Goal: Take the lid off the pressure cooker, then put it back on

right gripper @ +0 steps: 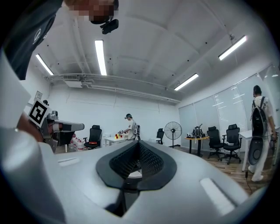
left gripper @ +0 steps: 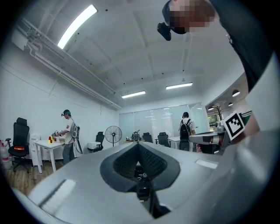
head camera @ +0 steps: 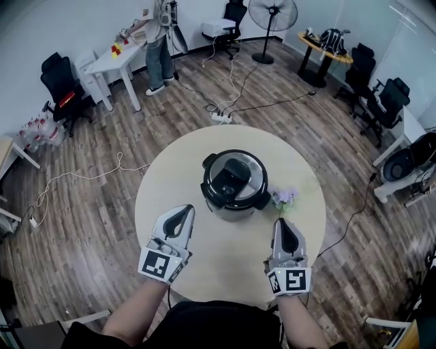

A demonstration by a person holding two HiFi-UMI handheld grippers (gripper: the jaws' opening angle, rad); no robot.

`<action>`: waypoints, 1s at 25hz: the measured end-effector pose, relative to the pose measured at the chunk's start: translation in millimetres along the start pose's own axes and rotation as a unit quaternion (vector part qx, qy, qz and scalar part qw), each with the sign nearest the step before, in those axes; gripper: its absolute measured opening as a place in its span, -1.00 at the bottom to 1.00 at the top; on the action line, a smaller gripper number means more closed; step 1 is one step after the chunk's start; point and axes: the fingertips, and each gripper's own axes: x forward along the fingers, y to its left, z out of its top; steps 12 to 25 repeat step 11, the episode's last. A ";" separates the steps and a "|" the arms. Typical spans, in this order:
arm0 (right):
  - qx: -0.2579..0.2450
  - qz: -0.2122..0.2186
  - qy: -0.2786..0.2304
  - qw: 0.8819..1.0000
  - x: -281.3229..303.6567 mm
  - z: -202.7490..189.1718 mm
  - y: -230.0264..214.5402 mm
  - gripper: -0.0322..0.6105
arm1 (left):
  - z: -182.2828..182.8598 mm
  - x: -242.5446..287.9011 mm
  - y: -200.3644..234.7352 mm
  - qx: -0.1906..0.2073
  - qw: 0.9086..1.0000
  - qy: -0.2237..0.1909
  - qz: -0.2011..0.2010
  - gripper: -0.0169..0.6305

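**Grippers, two.** Left gripper [head camera: 186, 208] and right gripper [head camera: 281, 222] are held over the near part of the tabletop, one to each side, each with one marker cube at its rear. In each gripper view the jaws meet tip to tip with nothing between them: left [left gripper: 139, 145], right [right gripper: 139, 143]. Neither touches the cooker.

**Round table [head camera: 170, 177], one.** Pale top.

**Pressure cooker [head camera: 235, 185], one.** It stands at the middle of the table, a little toward the far side and well in from every edge.

**Lid [head camera: 234, 178], one.** Black, seated on the cooker.

**Small purple-and-green thing [head camera: 284, 198], one.** It lies just beside the cooker's right flank, ahead of the right gripper. What it is cannot be made out.

**Open room.** A bare band of tabletop lies between the cooker and both grippers, and the table's left part is bare as well.

**Floor.** One power strip [head camera: 221, 117] lies beyond the table's far edge, with cables leading from it. One white cable [head camera: 82, 176] trails at the left.

**Background.**
- One standing fan [head camera: 272, 13].
- Four black office chairs.
- One white table [head camera: 109, 60], with one person [head camera: 158, 51] standing at it.
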 end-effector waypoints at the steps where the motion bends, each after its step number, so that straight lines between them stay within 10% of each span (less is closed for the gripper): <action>1: 0.000 0.000 0.000 1.000 1.0 0.7 0.7 -0.88 | 0.0 -0.9 0.4 0.000 1.000 0.000 0.000 -0.95; 25: -0.002 0.007 0.003 1.000 0.1 0.1 6.6 -0.88 | 1.4 -2.9 -0.9 0.001 1.000 0.001 0.002 -0.95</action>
